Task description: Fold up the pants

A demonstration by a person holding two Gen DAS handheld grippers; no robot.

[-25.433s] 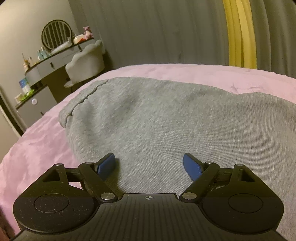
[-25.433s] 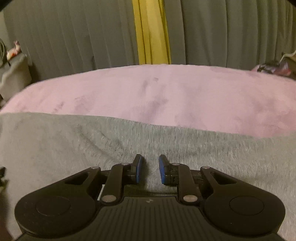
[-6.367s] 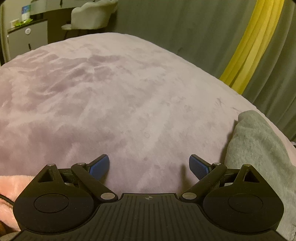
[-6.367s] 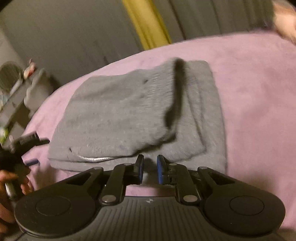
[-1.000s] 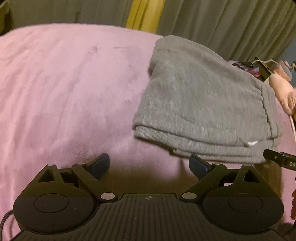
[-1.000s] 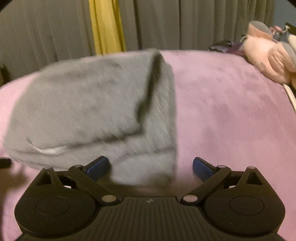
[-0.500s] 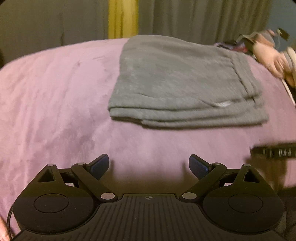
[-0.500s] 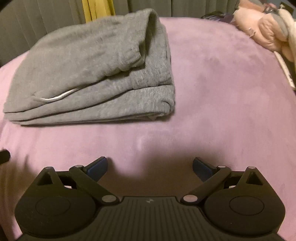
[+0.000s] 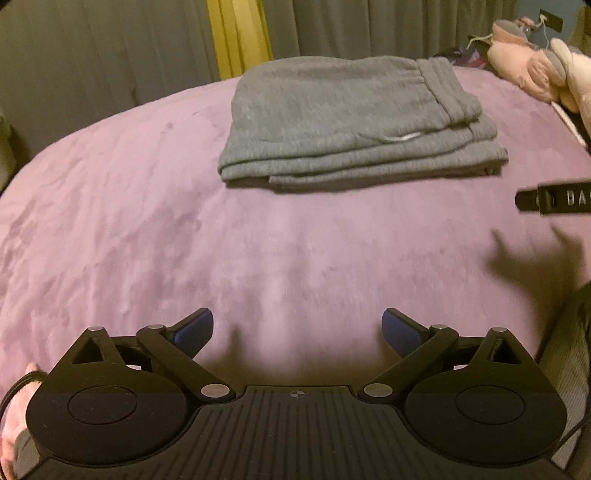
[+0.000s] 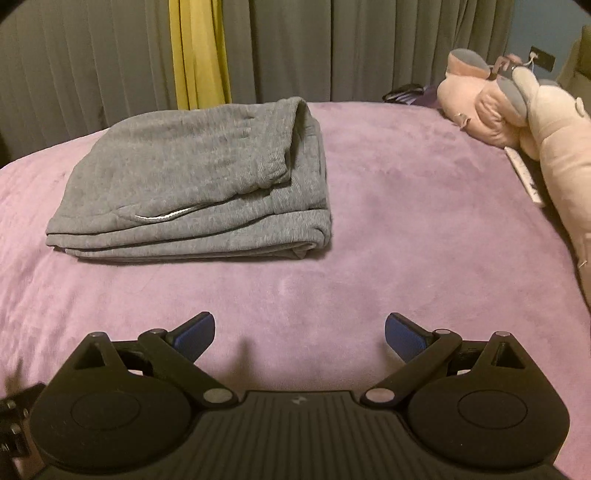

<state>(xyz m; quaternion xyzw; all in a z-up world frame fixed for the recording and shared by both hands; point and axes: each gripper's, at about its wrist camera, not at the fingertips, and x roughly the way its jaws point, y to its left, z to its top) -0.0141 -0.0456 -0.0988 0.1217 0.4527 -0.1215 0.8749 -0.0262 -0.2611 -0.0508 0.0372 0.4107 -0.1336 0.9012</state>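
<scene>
Left wrist view first: your purple blanket (image 9: pixel 147 229) fills nearly everything, a plush spread running back to the grey curtains (image 9: pixel 92 44) with their one yellow panel (image 9: pixel 238 35), and on it, well ahead of you, lie the grey sweatpants (image 9: pixel 343 118) folded into a compact stack of layers. From your left gripper (image 9: pixel 297 330) the stack sits forward and a little to the right, its long axis running side to side across your line of sight, the layered edges facing you and the waistband end toward the right. From your right gripper (image 10: pixel 299 332) the same pants (image 10: pixel 192 177) lie forward and to the left, with a white drawstring (image 10: pixel 162 216) peeking from the near edge; neither side looks clearly nearer — both are well apart from the cloth. To the right, a pink plush toy (image 10: pixel 517 110) rests at the blanket's edge, clear of the pants. Your left jaws are spread wide, holding nothing, over bare blanket; your right jaws are spread just as wide and equally empty. Judging by the tidy stack, the folding looks finished — if you want anything more, it would only be squaring up that slightly stepped near edge.
</scene>
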